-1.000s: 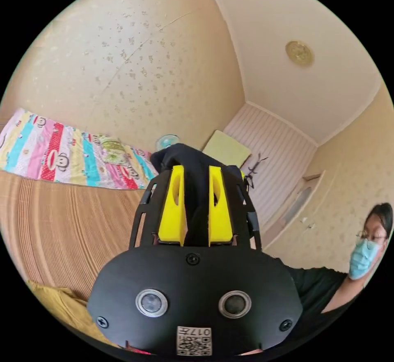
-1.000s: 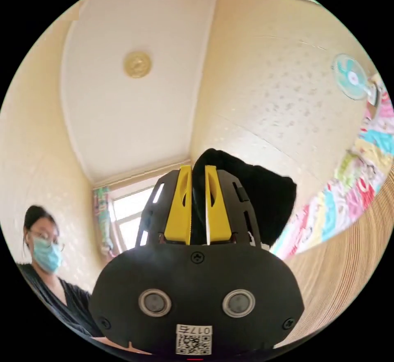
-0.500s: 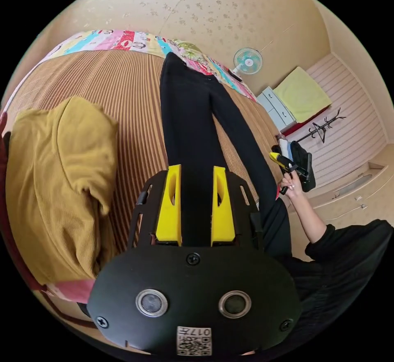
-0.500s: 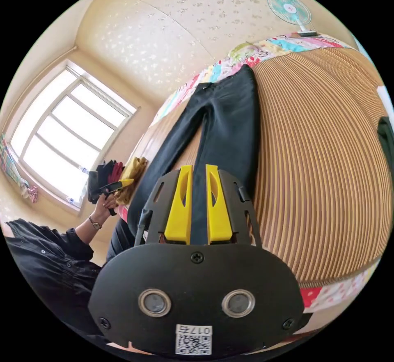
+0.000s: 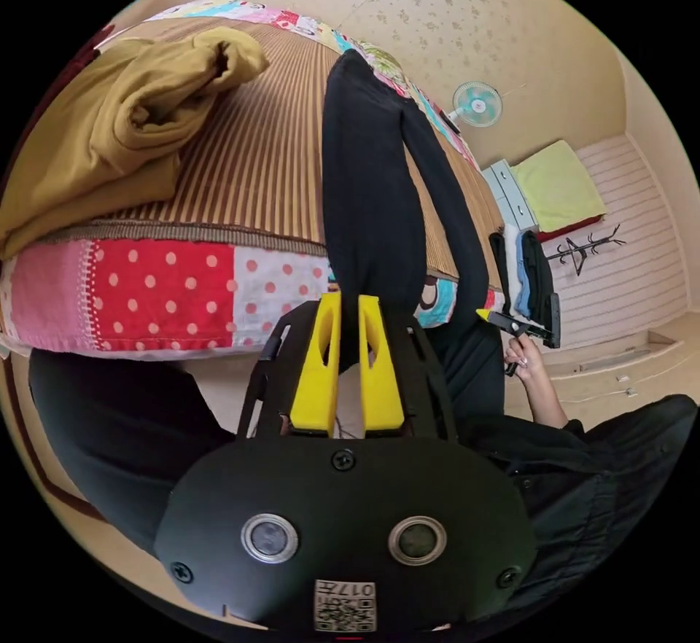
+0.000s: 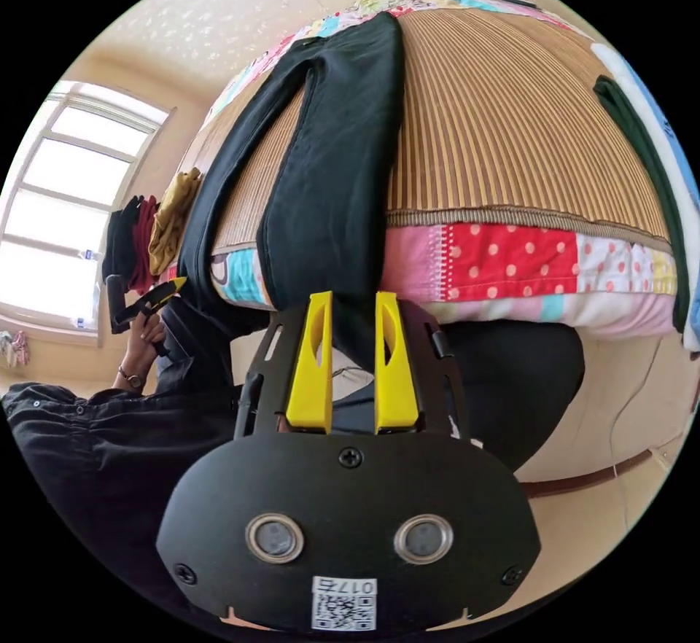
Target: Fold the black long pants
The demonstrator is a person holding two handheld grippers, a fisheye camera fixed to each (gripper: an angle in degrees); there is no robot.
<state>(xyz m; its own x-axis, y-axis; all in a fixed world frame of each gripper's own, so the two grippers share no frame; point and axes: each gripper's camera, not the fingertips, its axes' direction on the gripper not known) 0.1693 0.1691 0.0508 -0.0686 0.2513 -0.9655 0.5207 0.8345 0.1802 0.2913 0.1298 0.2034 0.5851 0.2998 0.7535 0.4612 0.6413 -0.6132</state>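
Left gripper view: the pants (image 5: 364, 184) lie stretched lengthwise on the bed (image 5: 262, 162), waist at the far end, legs running back toward the jaws and spilling over the bed's edge. The left gripper (image 5: 348, 369) has one leg's hem running in between its yellow jaws, which sit narrowly apart with cloth between them; whether both press on it I cannot tell. In the right gripper view the right gripper (image 6: 352, 366) stands likewise at the other leg's hem (image 6: 343, 235), black cloth between jaws a little parted; the grip is unclear here too. The pants look soft, limp and fairly light, likely to sag and slide wherever unsupported. The hems just ahead of the jaws seem sound hold points.
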